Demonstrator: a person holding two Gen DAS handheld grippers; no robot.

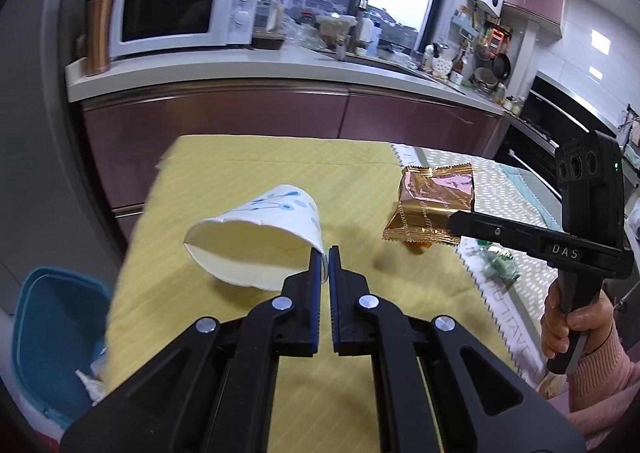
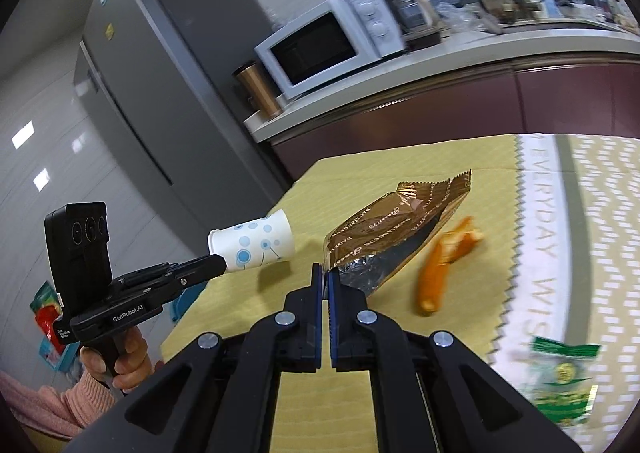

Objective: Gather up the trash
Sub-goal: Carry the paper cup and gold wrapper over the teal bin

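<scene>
Kitchen counters, a grey fridge (image 2: 132,65) and a white microwave (image 1: 182,11) stand beyond my yellow tablecloth (image 1: 248,173). Below my left tool sits a blue bin (image 1: 52,329). My left gripper (image 1: 325,255) pinches the rim of a paper cup (image 1: 260,233), lifted clear. My right gripper (image 2: 325,271) clamps a gold snack wrapper (image 2: 400,229), also raised. Right of it lies an orange peel (image 2: 436,269); nearer me, a green packet (image 2: 560,381).
</scene>
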